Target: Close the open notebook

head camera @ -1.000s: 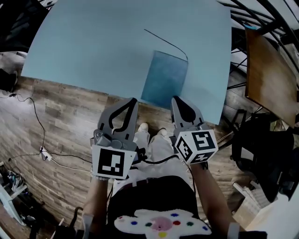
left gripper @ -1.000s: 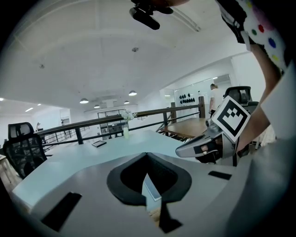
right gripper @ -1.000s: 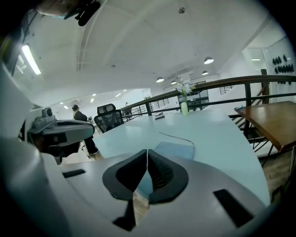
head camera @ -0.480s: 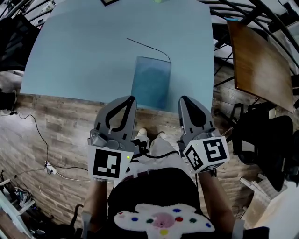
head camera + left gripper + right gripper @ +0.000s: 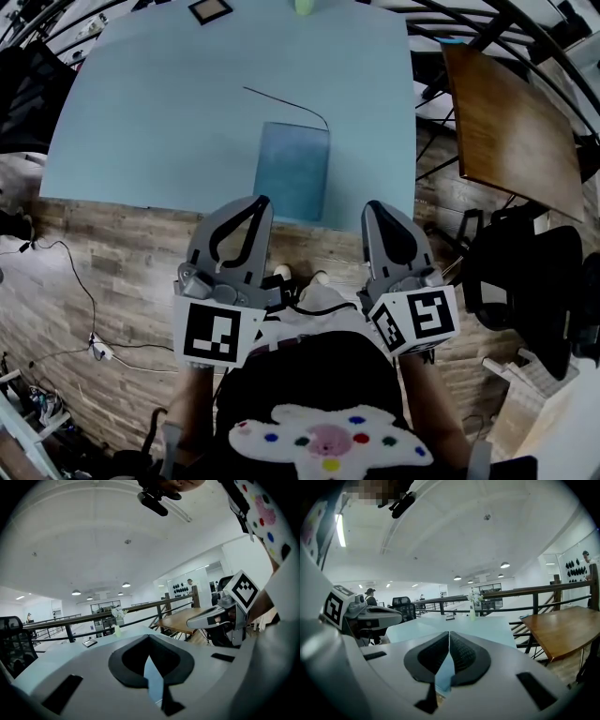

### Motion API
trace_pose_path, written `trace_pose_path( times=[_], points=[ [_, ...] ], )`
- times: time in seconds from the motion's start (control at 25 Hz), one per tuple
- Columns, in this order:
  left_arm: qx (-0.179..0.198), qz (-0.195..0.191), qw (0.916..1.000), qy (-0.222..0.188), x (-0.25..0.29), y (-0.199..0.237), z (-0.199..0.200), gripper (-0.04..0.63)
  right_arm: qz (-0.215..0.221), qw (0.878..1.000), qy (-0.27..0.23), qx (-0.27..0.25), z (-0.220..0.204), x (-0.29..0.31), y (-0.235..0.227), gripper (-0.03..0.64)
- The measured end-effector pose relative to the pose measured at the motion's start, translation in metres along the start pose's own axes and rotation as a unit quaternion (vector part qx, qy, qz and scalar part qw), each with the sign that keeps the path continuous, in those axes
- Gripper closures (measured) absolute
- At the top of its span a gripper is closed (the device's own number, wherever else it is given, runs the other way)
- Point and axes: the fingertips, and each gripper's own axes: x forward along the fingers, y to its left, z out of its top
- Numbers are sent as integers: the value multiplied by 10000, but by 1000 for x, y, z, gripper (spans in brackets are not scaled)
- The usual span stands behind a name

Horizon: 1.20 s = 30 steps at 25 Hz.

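we hold the left gripper (image 5: pixel 262 202) with its fingers pressed together and nothing between them. the right gripper (image 5: pixel 371 205) is likewise closed and empty. both hover over the wooden floor (image 5: pixel 122 234), just short of the bench (image 5: pixel 141 112) edge. just ahead of the fingertips, between the two, the notebook (image 5: pixel 292 171) lies flat on the bench, blue cover up, with a thin dark cord (image 5: pixel 291 101) arcing away beyond it. to us it looks already closed, so little or nothing seems left to do.
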Motion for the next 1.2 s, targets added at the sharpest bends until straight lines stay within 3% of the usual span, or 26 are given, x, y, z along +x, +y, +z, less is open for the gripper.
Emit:
trace_pose_path(
  times=[0.76,1.04,1.2],
  points=[
    [-215,105,9997,48,-3,-7,-6,581,66,9998,-31,-177,1,-10,6,583],
    [-136,142,9998,68,-6,-9,-5,581,109,9998,-12,-192,0,-11,5,583],
    [-335,200,9992,79,-6,-9,-9,581,121,9998,12,-170,-4,-12,4,583]
  ],
)
